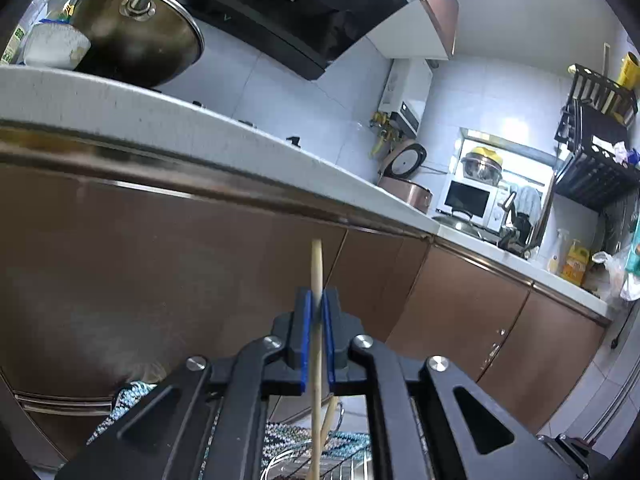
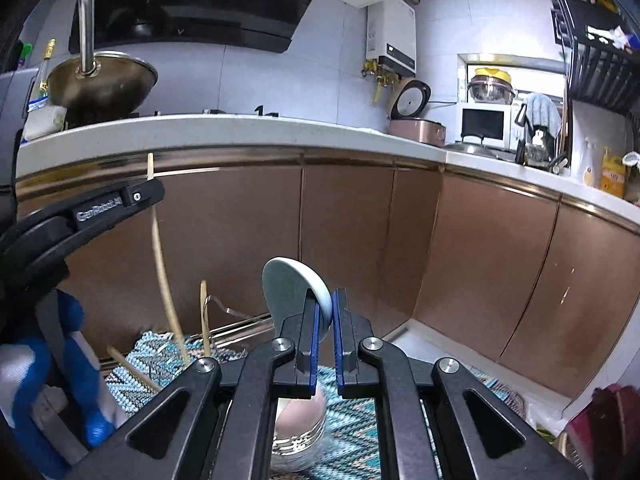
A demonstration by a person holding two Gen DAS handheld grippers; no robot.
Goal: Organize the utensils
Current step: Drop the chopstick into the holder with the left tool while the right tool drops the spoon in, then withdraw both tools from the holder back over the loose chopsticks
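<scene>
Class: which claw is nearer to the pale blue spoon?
Right. The right claw is shut on the pale blue spoon; the left claw is apart from it, up to the left, gripping a chopstick.

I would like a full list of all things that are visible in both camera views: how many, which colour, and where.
chopstick: one, pale wood, upright in the left tongs
spoon: one, light blue-grey, clamped in the right tongs
loose chopsticks: at least two, pale wood, low at left over the mat
wire rack: one, metal, on the mat
mat: one, teal zigzag, below the tongs
wok: one, dark, on the counter at left
counter: one, white, above brown cabinets
rice cooker: one, pink, lid open, on the counter
microwave: one, white, at the back
left tongs: shut on the chopstick
right tongs: shut on the spoon
gloved hand: one, blue, holding the left tongs
</scene>
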